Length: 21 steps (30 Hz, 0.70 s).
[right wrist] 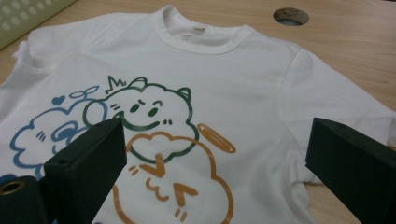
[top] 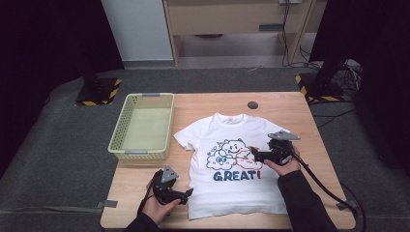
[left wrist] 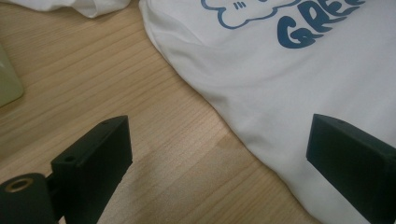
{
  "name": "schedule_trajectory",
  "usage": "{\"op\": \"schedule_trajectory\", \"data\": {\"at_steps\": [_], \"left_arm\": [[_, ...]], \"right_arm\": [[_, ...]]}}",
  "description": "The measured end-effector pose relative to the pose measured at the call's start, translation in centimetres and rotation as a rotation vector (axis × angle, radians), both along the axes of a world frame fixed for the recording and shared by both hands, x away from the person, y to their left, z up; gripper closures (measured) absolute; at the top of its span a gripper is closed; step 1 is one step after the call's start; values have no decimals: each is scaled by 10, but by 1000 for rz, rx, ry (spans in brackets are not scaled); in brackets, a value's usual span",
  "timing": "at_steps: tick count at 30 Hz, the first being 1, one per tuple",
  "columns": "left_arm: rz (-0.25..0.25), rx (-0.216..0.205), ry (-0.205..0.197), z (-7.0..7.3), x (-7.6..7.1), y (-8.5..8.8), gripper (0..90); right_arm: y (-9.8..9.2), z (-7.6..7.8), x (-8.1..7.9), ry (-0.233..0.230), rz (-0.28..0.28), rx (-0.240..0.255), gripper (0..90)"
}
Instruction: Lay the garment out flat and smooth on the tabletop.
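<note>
White T-shirt [top: 232, 164] lies flat on the wooden table [top: 290, 104], print up, just right of the green basket [top: 142, 125] — right gripper [top: 255, 155] hovers over the cartoon print, jaws wide, gripping nothing; left gripper [top: 188, 192] sits spread apart at the shirt's lower left hem.

Matt cotton T-shirt [top: 232, 164], grained wood table [top: 290, 104]
</note>
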<state>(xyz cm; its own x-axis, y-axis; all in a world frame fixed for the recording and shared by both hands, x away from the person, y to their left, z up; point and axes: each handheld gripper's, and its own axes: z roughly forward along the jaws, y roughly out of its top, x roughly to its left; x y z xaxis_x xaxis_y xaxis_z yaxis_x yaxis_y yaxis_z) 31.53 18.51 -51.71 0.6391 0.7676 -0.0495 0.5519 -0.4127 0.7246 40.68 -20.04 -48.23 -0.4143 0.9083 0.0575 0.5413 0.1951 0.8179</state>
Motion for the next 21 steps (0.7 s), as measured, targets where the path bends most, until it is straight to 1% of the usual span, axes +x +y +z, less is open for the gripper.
{"op": "schedule_trajectory", "data": {"at_steps": [6,11,16,21], "left_arm": [[1,-8,-9,2,0,2,67],[-2,-7,-7,2,-1,2,66],[1,-8,-6,2,0,5,66],[19,-5,1,1,1,12,66]], "right_arm": [[-5,-6,-18,14,18,-7,51],[-8,-13,-31,27,35,-39,45],[-16,-16,-41,40,35,-36,46],[-21,-21,-47,63,47,-78,38]]}}
